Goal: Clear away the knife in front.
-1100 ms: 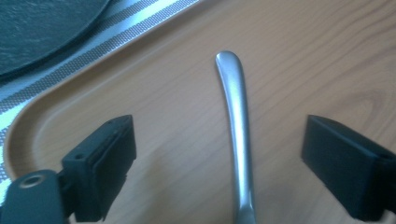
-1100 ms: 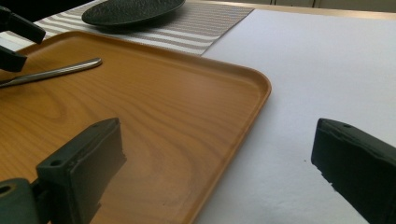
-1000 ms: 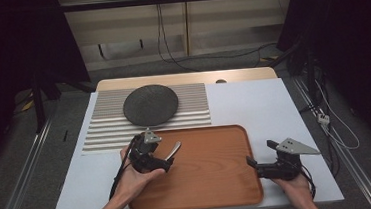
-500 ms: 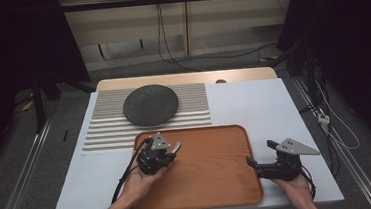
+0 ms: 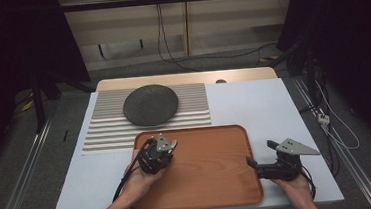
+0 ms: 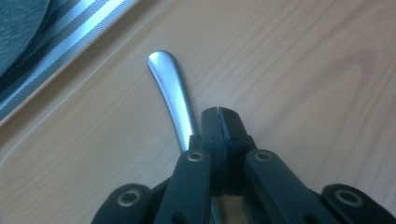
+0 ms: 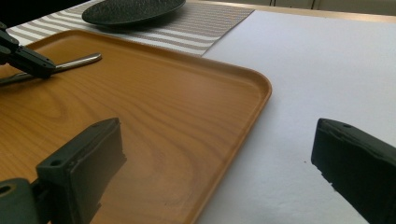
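Observation:
A metal utensil handle (image 6: 169, 88) lies on the wooden tray (image 5: 195, 130) near its far left corner. My left gripper (image 5: 172, 145) points down at it, jaws shut (image 6: 218, 112). The seam between the tips is closed with nothing in it, and the handle runs along and under the left jaw. I cannot tell whether it is pinched lower down. In the right gripper view that same gripper (image 7: 28, 60) sits over the handle (image 7: 79, 60). My right gripper (image 5: 260, 153) rests at the tray's right edge, open and empty (image 7: 217, 140), one jaw over the tray and one over the white table.
A dark round plate (image 5: 151, 104) sits on a striped placemat (image 5: 195, 96) just beyond the tray. White table top (image 5: 264, 108) stretches to the right of the mat. Cables hang past the table's far and right edges.
The left gripper's jaws stood open over the utensil a second ago and are now shut beside its handle. That hand shifted slightly. The right gripper has not moved.

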